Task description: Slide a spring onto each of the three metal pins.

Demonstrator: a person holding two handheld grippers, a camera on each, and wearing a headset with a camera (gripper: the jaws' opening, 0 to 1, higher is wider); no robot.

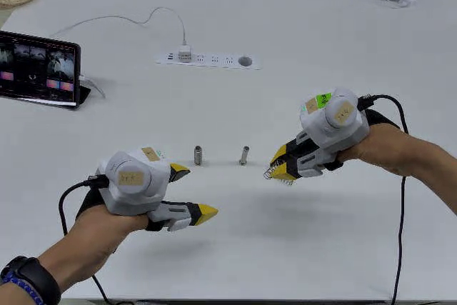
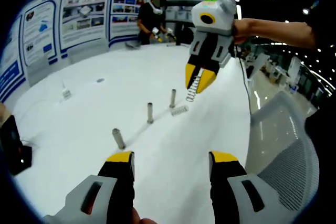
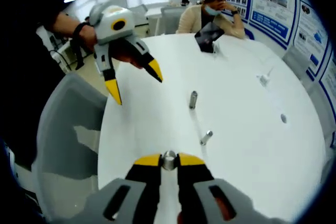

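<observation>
Right claw (image 1: 280, 164): right of centre in the head view, jaws clamped together on one end of a spring (image 1: 273, 174). The rest of its coils hang free below the yellow tips, just above the table (image 1: 321, 33).
Left claw (image 1: 194, 191): lower left of the head view, jaws wide apart with nothing between them, hovering well apart from the spring.
Far pin (image 2: 172, 98): just above centre in the left gripper view, upright, close under the right claw.
Loose spring (image 2: 179, 110): lies flat on the table just beside the far pin.
Middle pin (image 1: 244, 155): centre of the head view, upright and bare, just left of the held spring.
Ribbed pin (image 1: 198, 155): left of the middle pin. Its surface looks coiled, so it probably carries a spring.
Progress: likely one pin done and two to go.
Risk, misalignment: the spring is gripped at one end and hangs askew, so its lowest coil may catch the pin's top edge and buckle or flick out of the jaws.
Risk, collision: a low approach could knock the loose spring away or push a pin over. Whether the pins are fixed cannot be told.
</observation>
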